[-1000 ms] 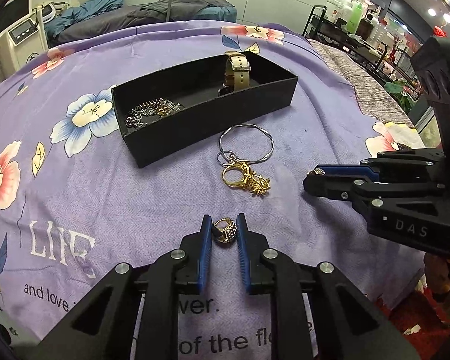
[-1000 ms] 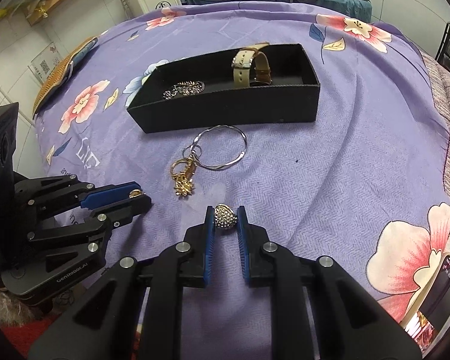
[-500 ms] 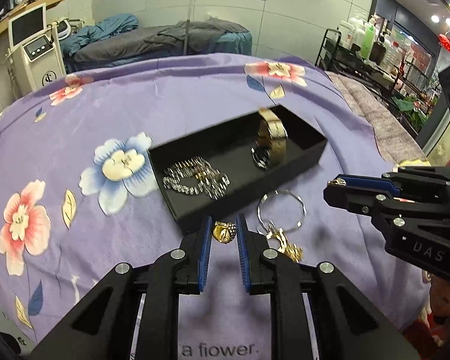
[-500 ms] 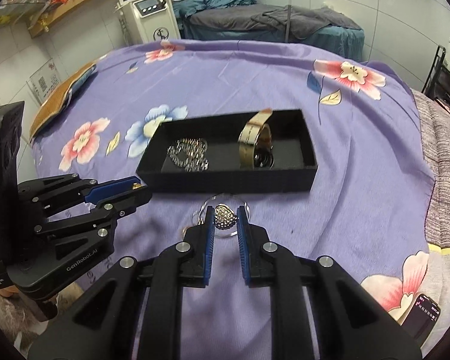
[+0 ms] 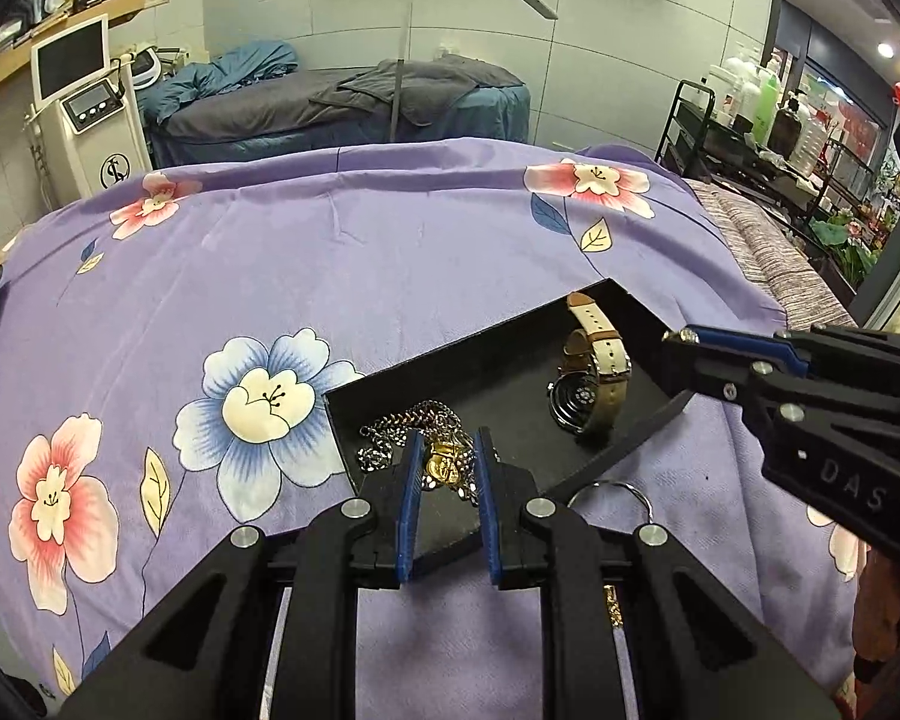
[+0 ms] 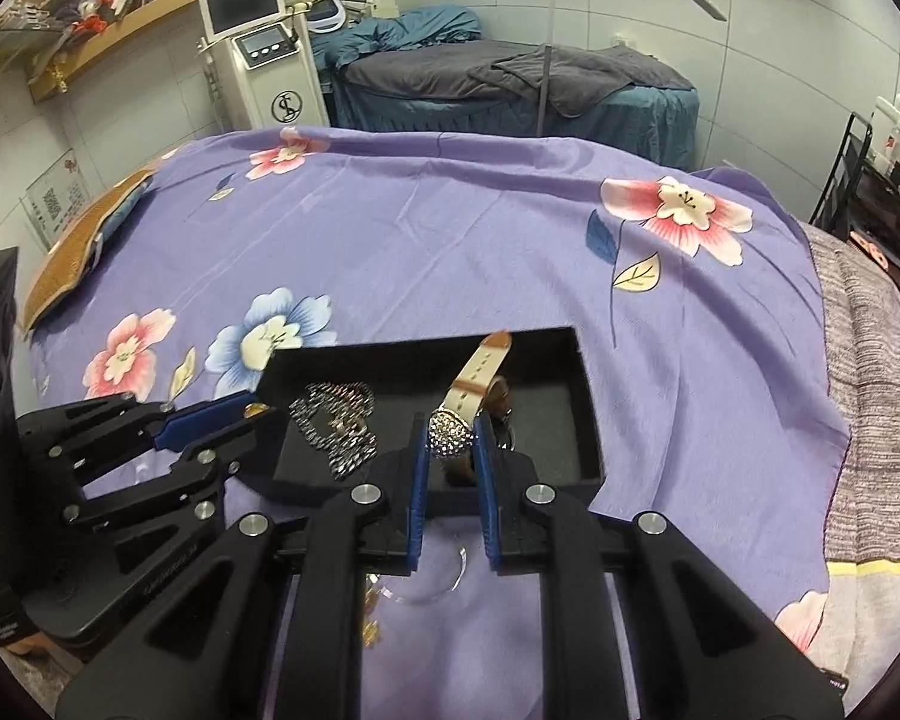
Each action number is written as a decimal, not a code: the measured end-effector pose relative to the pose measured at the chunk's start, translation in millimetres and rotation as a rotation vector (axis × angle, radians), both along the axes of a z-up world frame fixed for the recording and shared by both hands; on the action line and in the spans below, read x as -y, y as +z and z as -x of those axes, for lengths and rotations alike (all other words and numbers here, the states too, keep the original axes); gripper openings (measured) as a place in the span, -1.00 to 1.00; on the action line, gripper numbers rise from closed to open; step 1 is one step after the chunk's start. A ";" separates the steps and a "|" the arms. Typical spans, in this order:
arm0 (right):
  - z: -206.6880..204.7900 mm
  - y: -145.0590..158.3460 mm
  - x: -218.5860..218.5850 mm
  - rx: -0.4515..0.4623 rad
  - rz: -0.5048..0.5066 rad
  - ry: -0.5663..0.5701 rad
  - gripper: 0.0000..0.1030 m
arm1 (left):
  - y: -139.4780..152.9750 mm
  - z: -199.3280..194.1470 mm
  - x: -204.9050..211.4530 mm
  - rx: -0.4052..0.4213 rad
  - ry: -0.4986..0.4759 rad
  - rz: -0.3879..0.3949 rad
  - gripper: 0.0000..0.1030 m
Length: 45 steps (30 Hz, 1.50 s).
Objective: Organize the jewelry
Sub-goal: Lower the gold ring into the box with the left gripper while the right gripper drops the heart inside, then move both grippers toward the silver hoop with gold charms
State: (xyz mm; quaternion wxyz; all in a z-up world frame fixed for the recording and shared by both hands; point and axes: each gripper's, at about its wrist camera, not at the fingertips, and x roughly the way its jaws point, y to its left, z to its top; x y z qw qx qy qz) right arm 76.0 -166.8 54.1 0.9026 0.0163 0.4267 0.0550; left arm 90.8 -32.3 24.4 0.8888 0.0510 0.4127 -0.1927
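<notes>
Closest to each wrist camera, black fingers with blue pads are clenched on a small piece of jewelry. The left gripper [image 5: 447, 468] pinches a gold ring [image 5: 446, 464], seen over the near left part of the tray. The right gripper [image 6: 450, 441] pinches a rhinestone-studded ring [image 6: 448, 433], seen over the near edge of the tray in front of the watch. Whether either ring is already low enough to release cannot be told.

Just below and beside the fingers, a thin silver bangle [image 5: 615, 491] lies on the purple floral bedspread [image 5: 390, 252], outside the tray, with a small gold trinket [image 6: 371, 630] near it.

Beyond that sits the black rectangular tray [image 6: 588, 408] on the bed. Inside it lie a silver chain [image 6: 336, 420] toward the left and a wristwatch [image 5: 594, 378] with a cream and tan strap toward the right.

Judging from this, the task is roughly midway: two pieces are stored, two rings are held over the tray and not yet set down, and the bangle and trinket are left to collect.

Farther back stand a treatment bed with grey and teal covers, and a white machine with a screen.
</notes>
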 end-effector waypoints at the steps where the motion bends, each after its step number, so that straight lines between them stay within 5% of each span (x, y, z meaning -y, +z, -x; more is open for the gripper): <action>1: -3.2 -2.0 1.4 -0.002 0.001 -0.007 -0.70 | -0.8 -1.0 -0.4 -0.001 0.002 -0.002 -0.68; 7: -15.3 -16.2 6.7 -0.033 -0.010 -0.021 -0.67 | -6.3 -3.6 -2.1 -0.008 0.006 -0.011 -0.67; 10: -14.2 -19.3 8.9 -0.034 0.001 -0.031 -0.13 | -7.0 -4.4 -4.2 -0.004 0.015 -0.011 -0.35; 11: -12.5 -18.7 9.6 -0.028 0.006 -0.036 0.21 | -6.6 -3.7 -5.3 0.003 0.020 -0.013 -0.19; 12: -9.4 -15.8 10.4 -0.008 0.016 -0.044 0.27 | -5.6 -2.5 -6.6 0.010 0.027 -0.014 -0.13; 22: 13.2 -8.7 13.2 0.002 0.027 -0.048 0.27 | 7.2 16.7 -21.6 0.043 0.077 0.001 0.60; 32: 50.0 -23.3 9.5 -0.046 0.040 -0.017 0.34 | -10.4 56.6 -22.3 -0.030 0.039 0.007 0.84; 45: 74.2 -56.2 17.7 -0.145 0.023 -0.011 0.36 | -42.2 82.8 -15.9 -0.096 0.015 -0.019 0.85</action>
